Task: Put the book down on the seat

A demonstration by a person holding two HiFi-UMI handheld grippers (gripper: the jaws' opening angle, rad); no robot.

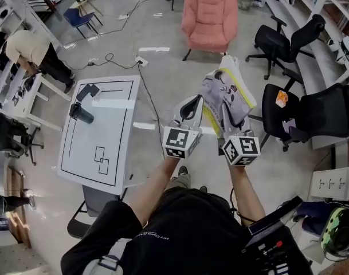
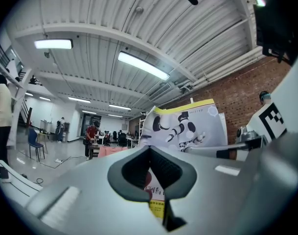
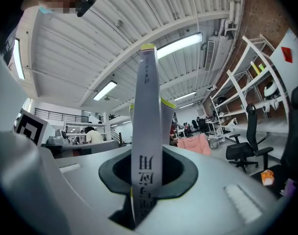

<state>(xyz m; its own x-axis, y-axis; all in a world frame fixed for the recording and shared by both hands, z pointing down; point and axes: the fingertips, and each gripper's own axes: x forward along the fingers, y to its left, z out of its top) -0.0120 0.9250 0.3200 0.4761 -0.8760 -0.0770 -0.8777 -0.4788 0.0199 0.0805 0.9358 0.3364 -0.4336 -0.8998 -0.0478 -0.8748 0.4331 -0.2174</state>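
Book hangs in the air, held by both grippers, on the near side of the pink armchair and well apart from it, not yet on its seat. In the head view the volume stands on edge, its grey cover with the robot picture turned toward the left gripper and its yellow-edged pages fanning a little toward the side away from the armchair. The right gripper is clamped on the spine; its own view shows the grey spine upright between the dark pads, the jaws held partly apart by its thickness, with the armchair low beyond them. The left gripper's jaws stand nearly together, and a thin strip of the cover shows in the slit between them – pinched – while the rest of the cover rises just past the tips. Black office chairs stand to the right of the armchair – a white marked table to its left, nearer the person.
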